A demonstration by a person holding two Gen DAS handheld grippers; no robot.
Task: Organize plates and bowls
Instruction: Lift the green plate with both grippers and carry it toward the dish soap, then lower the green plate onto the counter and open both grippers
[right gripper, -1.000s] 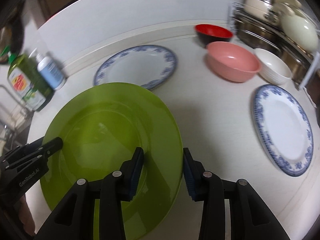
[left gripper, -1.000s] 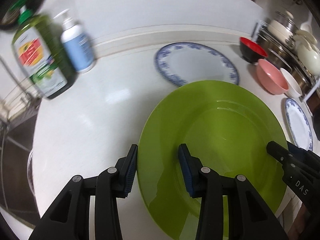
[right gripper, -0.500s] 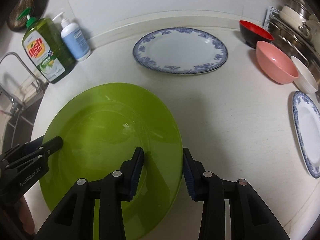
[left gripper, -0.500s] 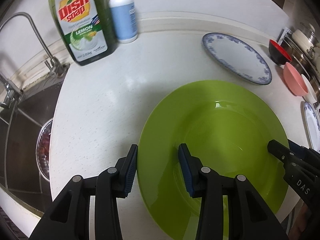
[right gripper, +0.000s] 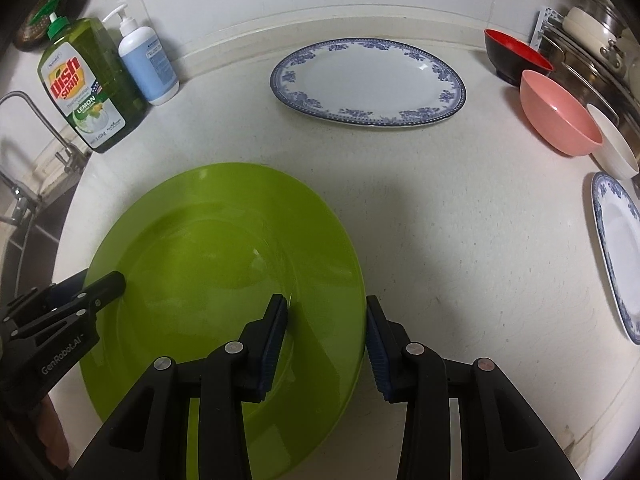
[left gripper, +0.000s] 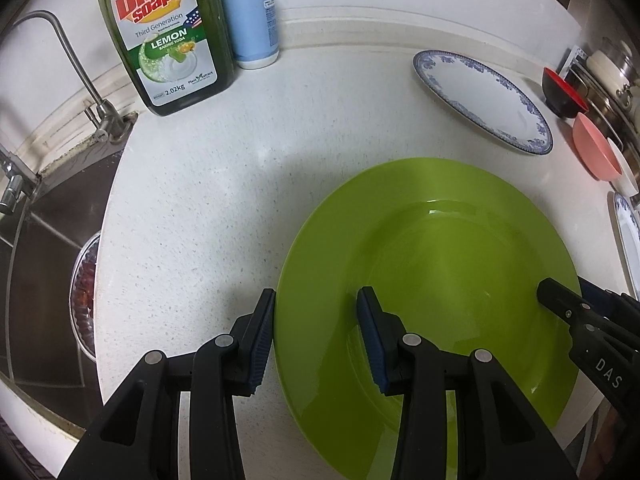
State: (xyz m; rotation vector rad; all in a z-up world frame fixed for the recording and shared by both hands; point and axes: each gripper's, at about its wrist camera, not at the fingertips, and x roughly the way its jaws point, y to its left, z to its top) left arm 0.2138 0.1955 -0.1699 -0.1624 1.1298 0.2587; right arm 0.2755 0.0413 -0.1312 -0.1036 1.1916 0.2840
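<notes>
The green plate [left gripper: 440,280] sat over the white counter [left gripper: 200,200], with both hand-held grippers at its opposite edges. The left hand-held gripper [left gripper: 316,340] reached forward and level, its two blue-padded fingers set wide, one just outside the plate's left rim and the other over the plate's inner surface; it straddled the rim without pinching it, so it looked released. The right hand-held gripper [right gripper: 326,340] mirrored that pose at the plate's right rim, one finger over the plate and one just beyond the edge, likewise spread and not clamping. Whether the plate rested on the counter or was carried on the fingers could not be told.

Beyond the green plate, farther back on the counter, lay a blue-patterned plate [right gripper: 368,84]. To the right of the green plate stood a red-and-black bowl [right gripper: 516,60], a pink bowl [right gripper: 560,114] and a white bowl [right gripper: 614,150] in a row, with a second blue-rimmed plate [right gripper: 620,252] nearer. Back left of the green plate stood a dish soap bottle [left gripper: 164,36] and a pump bottle [left gripper: 250,12], beside a faucet [left gripper: 68,60] and sink [left gripper: 44,280].
</notes>
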